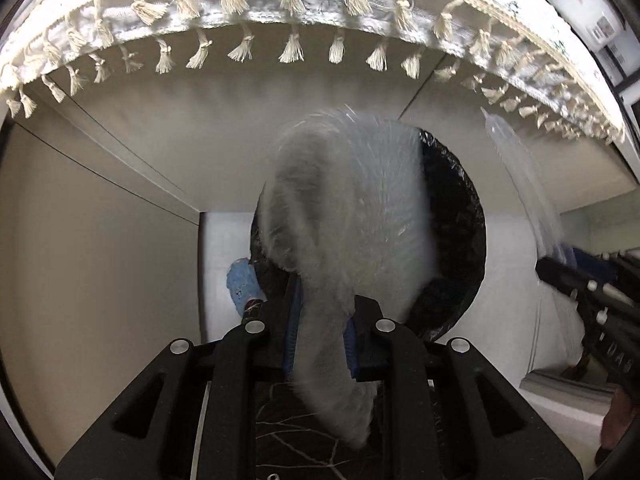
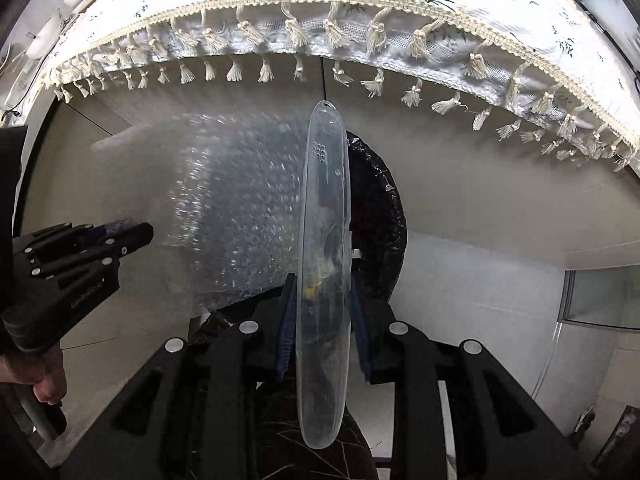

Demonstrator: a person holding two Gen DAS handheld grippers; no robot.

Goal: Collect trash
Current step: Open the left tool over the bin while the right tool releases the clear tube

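My left gripper (image 1: 322, 332) is shut on a sheet of bubble wrap (image 1: 344, 208), motion-blurred, held in front of a bin lined with a black bag (image 1: 456, 232). The bubble wrap also shows in the right wrist view (image 2: 240, 216), with the left gripper (image 2: 132, 236) at far left. My right gripper (image 2: 322, 328) is shut on a long clear plastic case (image 2: 326, 240), held upright over the same black-lined bin (image 2: 380, 216). The case (image 1: 520, 176) and right gripper (image 1: 560, 268) show at the right of the left wrist view.
A table with a white flowered cloth and tassel fringe (image 2: 360, 36) hangs overhead across both views (image 1: 296, 12). Beige cabinet panels (image 1: 100, 240) stand behind and left of the bin. A blue slipper (image 1: 242, 284) lies on the floor by the bin.
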